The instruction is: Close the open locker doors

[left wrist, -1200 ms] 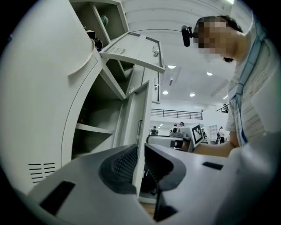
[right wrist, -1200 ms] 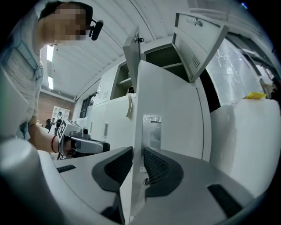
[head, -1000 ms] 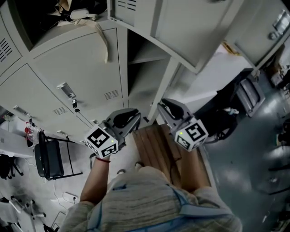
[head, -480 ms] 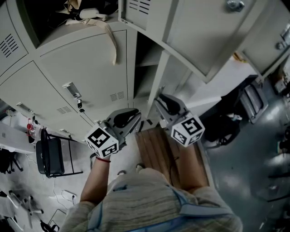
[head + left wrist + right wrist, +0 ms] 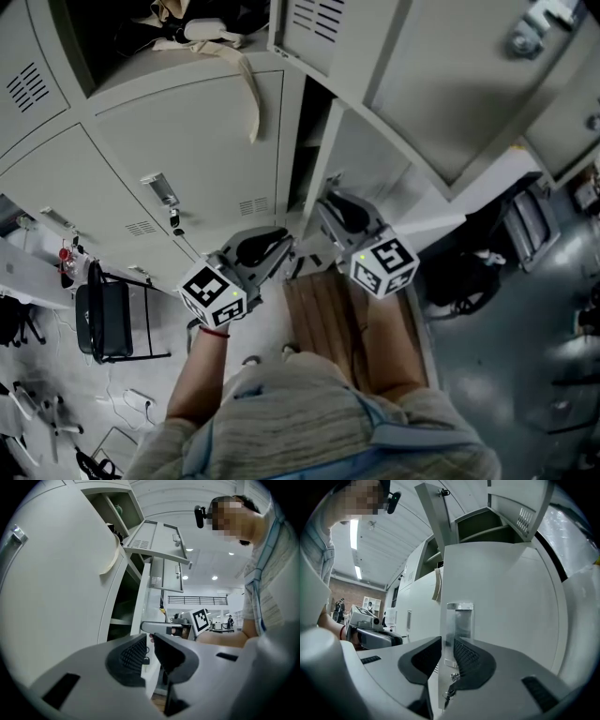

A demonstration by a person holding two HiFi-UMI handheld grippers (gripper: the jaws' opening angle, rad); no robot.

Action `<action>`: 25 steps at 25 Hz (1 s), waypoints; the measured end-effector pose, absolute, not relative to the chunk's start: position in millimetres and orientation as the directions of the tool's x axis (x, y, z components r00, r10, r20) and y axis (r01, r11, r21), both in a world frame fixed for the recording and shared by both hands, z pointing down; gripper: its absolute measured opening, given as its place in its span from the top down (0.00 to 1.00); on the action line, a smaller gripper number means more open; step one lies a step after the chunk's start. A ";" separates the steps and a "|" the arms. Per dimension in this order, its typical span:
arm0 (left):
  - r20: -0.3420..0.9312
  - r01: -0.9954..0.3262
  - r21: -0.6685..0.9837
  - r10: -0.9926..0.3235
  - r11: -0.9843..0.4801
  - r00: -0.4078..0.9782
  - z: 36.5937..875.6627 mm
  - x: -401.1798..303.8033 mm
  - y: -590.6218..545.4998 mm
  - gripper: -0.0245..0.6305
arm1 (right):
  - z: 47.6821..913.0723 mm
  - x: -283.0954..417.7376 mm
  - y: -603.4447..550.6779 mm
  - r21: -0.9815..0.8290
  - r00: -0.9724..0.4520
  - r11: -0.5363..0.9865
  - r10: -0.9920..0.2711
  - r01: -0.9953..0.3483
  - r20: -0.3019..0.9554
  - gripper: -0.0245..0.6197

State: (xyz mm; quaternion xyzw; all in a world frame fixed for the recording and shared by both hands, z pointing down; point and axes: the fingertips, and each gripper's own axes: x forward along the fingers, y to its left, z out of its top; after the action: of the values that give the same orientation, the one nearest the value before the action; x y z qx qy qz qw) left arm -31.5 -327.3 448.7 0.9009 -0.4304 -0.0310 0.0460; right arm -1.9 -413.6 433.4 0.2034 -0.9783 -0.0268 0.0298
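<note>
Lower locker door (image 5: 501, 597) has swung nearer its frame, still ajar, w/ R gripper (image 5: 447, 641) clamped on its handle edge. L gripper (image 5: 150, 641) is level beside it, jaws slightly apart, empty.

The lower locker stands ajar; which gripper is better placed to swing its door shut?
Right. The right gripper grips the open door at its edge by the handle; the left gripper holds nothing, beside a closed door.
</note>
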 end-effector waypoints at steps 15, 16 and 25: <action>-0.029 -0.781 0.112 -0.788 -0.615 0.616 452.5 -43.9 -340.8 0.91 | 436.2 -34.8 -444.6 0.096 -0.908 0.910 -0.412 -0.404 0.078 0.84; -0.028 -0.780 0.114 -0.787 -0.615 0.616 452.9 -44.3 -340.9 0.91 | 438.2 -35.7 -447.3 0.087 -0.904 0.907 -0.420 -0.413 0.082 0.84; -0.029 -0.782 0.121 -0.789 -0.612 0.614 453.9 -48.3 -341.6 0.91 | 438.9 -47.2 -461.8 0.098 -0.897 0.901 -0.431 -0.422 0.100 0.84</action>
State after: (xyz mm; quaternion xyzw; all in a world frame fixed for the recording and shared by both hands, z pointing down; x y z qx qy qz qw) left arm -48.3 -341.6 453.9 0.8969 -0.4378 -0.0396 0.0483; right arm -47.2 -461.8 438.9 0.2191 -0.9732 -0.0371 0.0600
